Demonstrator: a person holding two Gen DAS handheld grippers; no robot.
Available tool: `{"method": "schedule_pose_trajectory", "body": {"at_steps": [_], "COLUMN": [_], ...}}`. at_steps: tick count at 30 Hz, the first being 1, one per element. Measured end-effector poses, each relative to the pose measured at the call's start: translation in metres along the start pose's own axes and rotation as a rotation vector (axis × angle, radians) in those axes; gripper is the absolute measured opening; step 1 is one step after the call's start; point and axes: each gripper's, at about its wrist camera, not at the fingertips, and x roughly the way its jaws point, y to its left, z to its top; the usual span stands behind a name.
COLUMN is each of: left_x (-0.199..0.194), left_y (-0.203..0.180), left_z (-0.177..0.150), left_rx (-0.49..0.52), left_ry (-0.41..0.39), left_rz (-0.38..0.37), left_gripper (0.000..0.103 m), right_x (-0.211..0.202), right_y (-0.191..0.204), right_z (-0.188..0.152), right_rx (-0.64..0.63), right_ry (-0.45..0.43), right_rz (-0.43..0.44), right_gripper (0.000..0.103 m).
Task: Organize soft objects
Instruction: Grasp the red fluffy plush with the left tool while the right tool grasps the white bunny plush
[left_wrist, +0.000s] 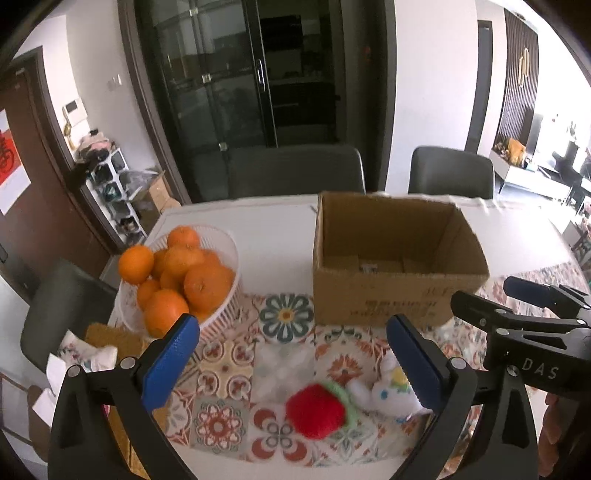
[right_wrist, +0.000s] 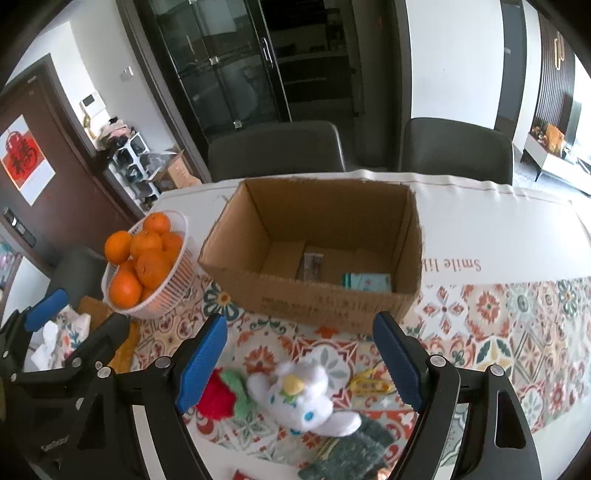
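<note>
The soft objects lie on the patterned tablecloth (right_wrist: 517, 332), at the near edge of the table, in front of the cardboard box (right_wrist: 317, 295). A white plush toy (right_wrist: 306, 398) with blue eyes and a yellow spot on the head lies in the middle, and a red knitted strawberry (left_wrist: 317, 410) with a green top lies just beside it, on its left side; the two seem to touch. A dark green fuzzy cloth (right_wrist: 351, 450) is at the very near edge, under the lower end of the plush toy. A small yellow string (right_wrist: 369, 384) lies to the right of the toy.

The left gripper (left_wrist: 295, 365) hangs above the strawberry with its blue fingers (left_wrist: 173, 362) spread wide, and nothing is between them. The right gripper (right_wrist: 306, 362) is above the plush toy, its fingers also apart and not touching the toy.

The box stands open near the middle of the table, with some small flat packets on its bottom. A white basket (left_wrist: 225, 314) full of oranges (left_wrist: 207, 284) stands near the left edge of the table. Dark chairs (right_wrist: 277, 151) stand behind the far edge
</note>
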Motion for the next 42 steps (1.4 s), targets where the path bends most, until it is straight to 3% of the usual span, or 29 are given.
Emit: {"method": "schedule_pose_trajectory", "body": {"at_steps": [11, 25, 42], "left_x": [0.02, 0.073, 0.129], "left_y": [0.005, -0.004, -0.016], "left_z": [-0.041, -0.084, -0.113], "left_rx": [-0.014, -0.007, -0.025], "left_ry": [0.126, 0.311, 0.452], "left_rz": [-0.03, -0.11, -0.178], "left_gripper": [0.103, 0.1, 0.099], "right_x": [0.029, 0.081, 0.137], "right_y": [0.0, -0.015, -0.03], "right_z": [-0.031, -0.065, -0.084], "right_rx": [0.015, 0.063, 0.129], "right_ry": [0.099, 0.227, 0.33], "right_rz": [0.017, 0.055, 0.081], "right_gripper": [0.082, 0.082, 0.082]}}
